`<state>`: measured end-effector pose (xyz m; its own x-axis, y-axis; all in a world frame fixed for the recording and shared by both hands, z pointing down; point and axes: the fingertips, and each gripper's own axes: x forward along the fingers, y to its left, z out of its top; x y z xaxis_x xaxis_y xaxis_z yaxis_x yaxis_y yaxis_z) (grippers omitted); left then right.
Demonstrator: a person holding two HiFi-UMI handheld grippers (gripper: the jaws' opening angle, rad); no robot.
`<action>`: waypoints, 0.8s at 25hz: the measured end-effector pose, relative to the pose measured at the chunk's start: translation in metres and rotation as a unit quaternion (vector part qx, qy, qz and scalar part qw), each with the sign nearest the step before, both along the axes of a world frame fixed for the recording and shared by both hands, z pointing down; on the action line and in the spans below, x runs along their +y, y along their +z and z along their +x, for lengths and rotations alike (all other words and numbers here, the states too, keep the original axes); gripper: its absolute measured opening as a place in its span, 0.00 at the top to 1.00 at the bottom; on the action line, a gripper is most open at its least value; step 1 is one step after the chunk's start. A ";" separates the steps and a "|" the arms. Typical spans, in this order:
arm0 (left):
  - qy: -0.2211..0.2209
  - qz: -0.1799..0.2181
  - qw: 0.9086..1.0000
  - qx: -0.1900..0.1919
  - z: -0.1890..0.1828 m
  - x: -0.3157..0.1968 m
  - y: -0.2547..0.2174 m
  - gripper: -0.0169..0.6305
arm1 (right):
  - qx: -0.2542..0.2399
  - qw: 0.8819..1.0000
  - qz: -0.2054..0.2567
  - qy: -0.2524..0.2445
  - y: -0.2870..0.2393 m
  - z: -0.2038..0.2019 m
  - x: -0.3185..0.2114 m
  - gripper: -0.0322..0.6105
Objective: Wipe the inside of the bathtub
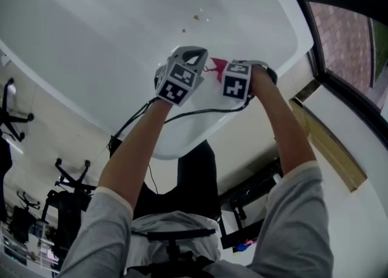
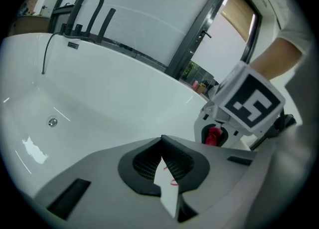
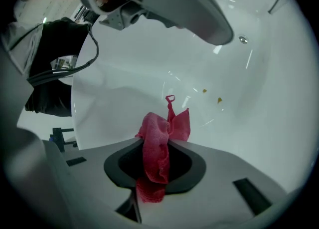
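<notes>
Pinching red cloth (image 3: 153,159) is right hand-held gripper (image 3: 160,143) (overhead: sliver).

Loose grey sleeves (image 1: 103,228) ending near the elbow, each hemmed with a paler band. Same build for the left gripper (image 2: 162,143) and the right gripper (image 3: 154,145): smooth pale-grey shells (image 2: 89,173), broad and rounded, narrowing toward the tips, with a black scooped recess around dark ribbed pads (image 2: 147,162) and shallow dark rectangular slots (image 2: 70,198) set to either side. On each, a white cube (image 1: 177,83) printed with bold black square markers on every visible face. Thin black cables (image 1: 200,112) trailing from the backs of both, looping along beside the forearms.
</notes>
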<state>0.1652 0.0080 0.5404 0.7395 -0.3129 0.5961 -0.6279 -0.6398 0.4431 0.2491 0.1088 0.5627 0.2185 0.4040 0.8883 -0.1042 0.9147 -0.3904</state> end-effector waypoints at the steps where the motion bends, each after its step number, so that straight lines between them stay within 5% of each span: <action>1: -0.002 0.001 1.000 0.000 -0.001 -0.002 0.001 0.97 | 0.001 1.000 -0.004 -0.006 0.001 -0.002 0.002 0.81; 13: 0.028 0.021 0.999 -0.004 0.004 -0.016 0.020 0.97 | 0.078 0.991 0.088 0.065 0.036 0.067 -0.079 0.81; 20: 0.026 0.014 0.999 -0.024 -0.004 -0.023 0.039 0.97 | 0.017 0.996 0.055 0.064 0.046 0.010 -0.037 0.81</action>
